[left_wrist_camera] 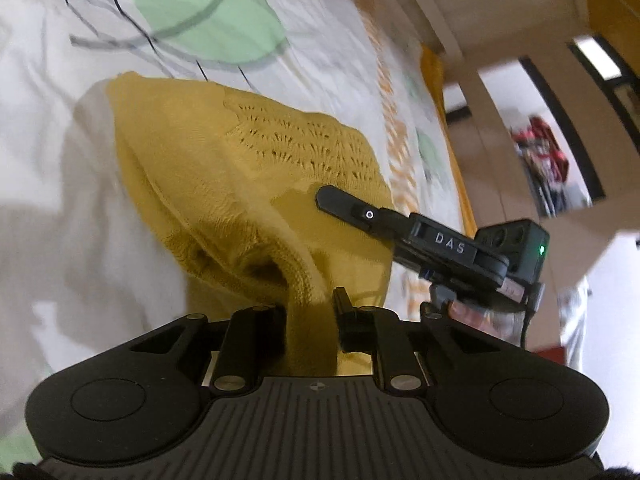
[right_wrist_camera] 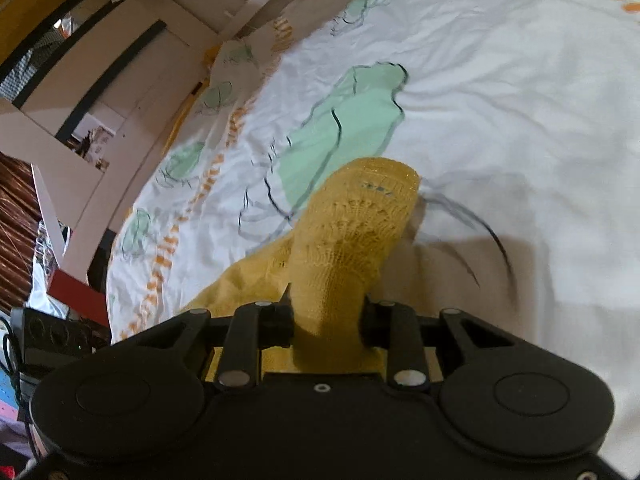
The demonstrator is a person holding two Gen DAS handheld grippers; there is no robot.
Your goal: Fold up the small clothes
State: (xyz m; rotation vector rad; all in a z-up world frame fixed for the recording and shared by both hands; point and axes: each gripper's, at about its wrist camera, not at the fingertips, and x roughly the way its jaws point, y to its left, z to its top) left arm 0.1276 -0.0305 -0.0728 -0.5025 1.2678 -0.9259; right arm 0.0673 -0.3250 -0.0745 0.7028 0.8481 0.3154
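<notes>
A mustard-yellow knitted garment (left_wrist_camera: pixel 240 168) lies partly lifted off a white bed sheet (left_wrist_camera: pixel 320 40) printed with green leaves. In the left wrist view my left gripper (left_wrist_camera: pixel 312 312) is shut on a bunched fold of the knit at its near edge. My right gripper (left_wrist_camera: pixel 334 200) reaches in from the right, one finger lying over the garment's right side. In the right wrist view that right gripper (right_wrist_camera: pixel 327 304) is shut on a thick roll of the yellow garment (right_wrist_camera: pixel 360 216), which stands up from the sheet (right_wrist_camera: pixel 500 80). The cloth hides the pads.
A beige wooden frame (left_wrist_camera: pixel 500 120) runs along the bed's edge, with red items (left_wrist_camera: pixel 544 148) on a shelf beyond. In the right wrist view the same furniture (right_wrist_camera: pixel 120 80) is at the left, a red box (right_wrist_camera: pixel 76 292) below it. Sheet spreads to the right.
</notes>
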